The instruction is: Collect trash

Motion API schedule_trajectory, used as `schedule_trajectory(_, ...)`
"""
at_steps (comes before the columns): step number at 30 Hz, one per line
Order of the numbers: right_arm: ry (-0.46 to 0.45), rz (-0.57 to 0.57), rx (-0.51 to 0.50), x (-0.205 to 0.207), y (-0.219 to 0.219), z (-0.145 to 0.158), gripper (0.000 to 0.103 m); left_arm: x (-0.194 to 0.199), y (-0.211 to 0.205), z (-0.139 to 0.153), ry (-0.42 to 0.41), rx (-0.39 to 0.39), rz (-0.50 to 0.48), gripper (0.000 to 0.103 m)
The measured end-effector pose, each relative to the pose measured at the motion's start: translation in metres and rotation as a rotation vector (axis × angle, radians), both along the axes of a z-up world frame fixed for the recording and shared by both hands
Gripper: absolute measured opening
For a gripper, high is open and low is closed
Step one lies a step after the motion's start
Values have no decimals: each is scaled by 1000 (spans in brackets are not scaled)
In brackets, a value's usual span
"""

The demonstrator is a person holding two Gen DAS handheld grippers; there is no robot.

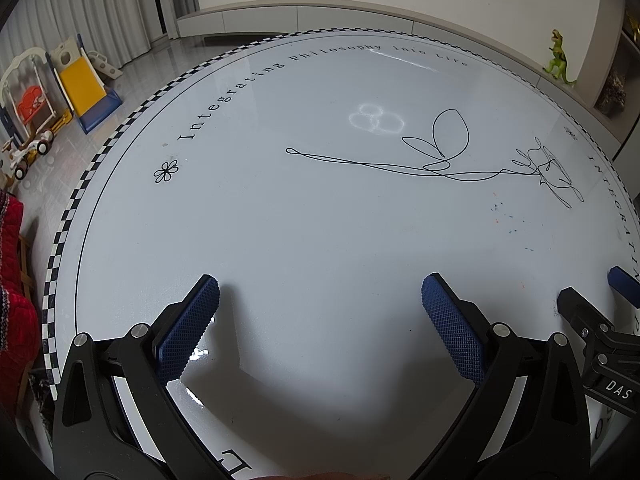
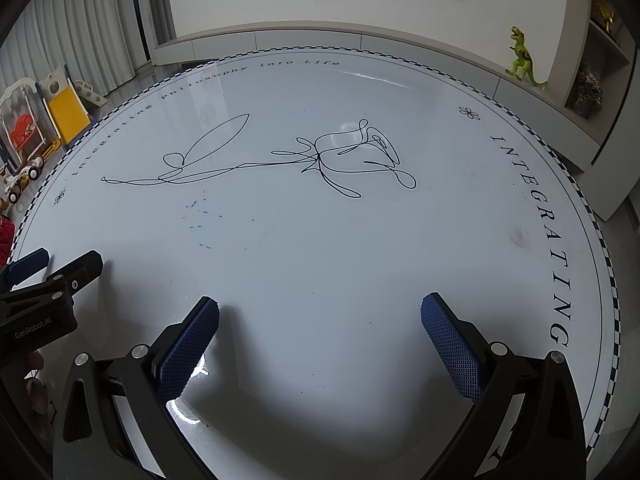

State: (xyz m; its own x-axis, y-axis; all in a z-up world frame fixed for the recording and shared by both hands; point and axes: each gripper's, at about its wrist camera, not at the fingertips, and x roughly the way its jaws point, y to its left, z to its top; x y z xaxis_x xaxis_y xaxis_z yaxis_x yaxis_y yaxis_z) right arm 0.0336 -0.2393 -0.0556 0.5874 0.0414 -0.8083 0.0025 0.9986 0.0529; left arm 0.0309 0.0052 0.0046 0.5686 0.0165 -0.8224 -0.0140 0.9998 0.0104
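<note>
My left gripper (image 1: 320,296) is open and empty, held just above the near part of a round white table (image 1: 320,220). My right gripper (image 2: 320,316) is also open and empty above the same table (image 2: 340,240). The right gripper shows at the right edge of the left wrist view (image 1: 592,300). The left gripper shows at the left edge of the right wrist view (image 2: 60,268). No trash shows on the table in either view. Only printed line art, lettering and small ink specks (image 2: 200,216) mark the top.
The table has a checkered rim (image 1: 80,200). Children's toys and a yellow slide (image 1: 80,84) stand on the floor at the left. A green dinosaur toy (image 2: 522,60) stands on a low white cabinet behind the table. Red fabric (image 1: 12,280) lies at the left edge.
</note>
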Motion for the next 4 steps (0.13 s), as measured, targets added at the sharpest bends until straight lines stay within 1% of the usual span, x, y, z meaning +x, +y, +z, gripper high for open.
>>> schedule_trajectory(4,0,0,0,-1,-2,0,101,0,0,0,0,0,0,98)
